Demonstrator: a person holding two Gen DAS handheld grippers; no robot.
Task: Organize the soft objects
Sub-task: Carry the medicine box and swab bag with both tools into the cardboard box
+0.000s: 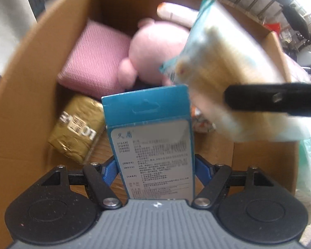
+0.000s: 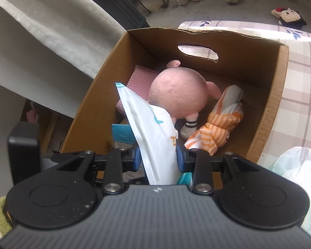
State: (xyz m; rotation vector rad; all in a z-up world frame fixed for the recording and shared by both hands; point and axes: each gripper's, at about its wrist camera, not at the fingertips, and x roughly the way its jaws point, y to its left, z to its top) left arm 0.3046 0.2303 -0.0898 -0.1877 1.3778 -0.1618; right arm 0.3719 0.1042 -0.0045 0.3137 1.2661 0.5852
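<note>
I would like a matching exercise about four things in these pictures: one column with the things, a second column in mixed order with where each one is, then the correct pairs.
Things
1. blue box
2. white packet
3. pink plush toy
4. gold pack

Places
A. lying near a corner of the cardboard box
B. held between the fingers of the left hand-held gripper
C. in the cardboard box, beside the pink cushion
D. held between the fingers of the right hand-held gripper

Pairs: 1-B, 2-D, 3-C, 4-A
</note>
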